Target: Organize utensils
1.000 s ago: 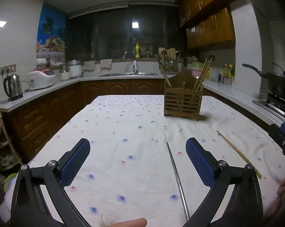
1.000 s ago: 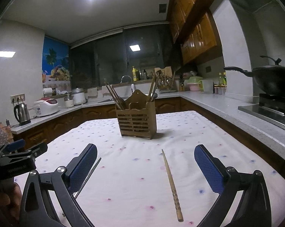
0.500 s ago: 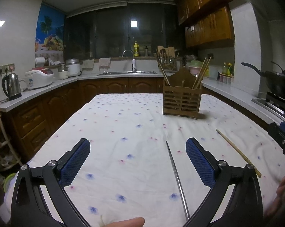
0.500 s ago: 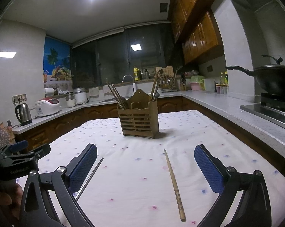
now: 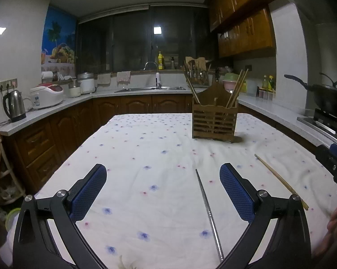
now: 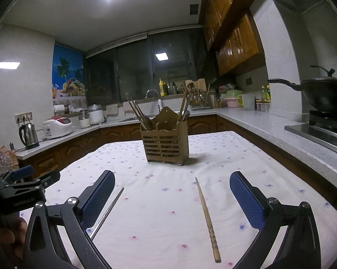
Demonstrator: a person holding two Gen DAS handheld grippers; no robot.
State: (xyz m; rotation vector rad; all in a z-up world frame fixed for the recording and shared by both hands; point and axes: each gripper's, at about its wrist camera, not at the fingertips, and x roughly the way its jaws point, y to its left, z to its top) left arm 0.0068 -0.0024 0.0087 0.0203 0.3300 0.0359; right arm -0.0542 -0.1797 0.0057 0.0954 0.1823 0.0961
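Hovering low over the near edge of the tabletop (image 5: pixel 132 148), the left gripper (image 5: pixel 163 189) has its jaws spread wide and holds nothing.

Left wrist view: one metal chopstick (image 5: pixel 207 210) lies flat on the flowered cloth, pointing away from the near edge, just inside the right-hand pad. One wooden chopstick (image 5: pixel 278 179) lies apart from it, nearer the right edge. The wooden holder (image 5: pixel 214 122) stands upright toward the far right part of the tabletop; three sticks are countable in it from this side, one leaning left and two leaning right. Part of the right gripper's body shows at the right border.

Right wrist view: the right gripper (image 6: pixel 171 199) is also wide open and empty, with the wooden chopstick (image 6: pixel 207 218) lying between its pads, closer to the right-hand one. The metal chopstick (image 6: pixel 108 211) lies beside the left-hand pad, partly hidden by it. The holder (image 6: pixel 165 144) shows sticks in both compartments; the exact count is unclear here. The left gripper (image 6: pixel 22 185) shows at the left border.

Judgement: each gripper seems lined up with its own loose chopstick, lengthwise, ready for a pinch. Two pieces remain outside the holder; neither is yet picked up.
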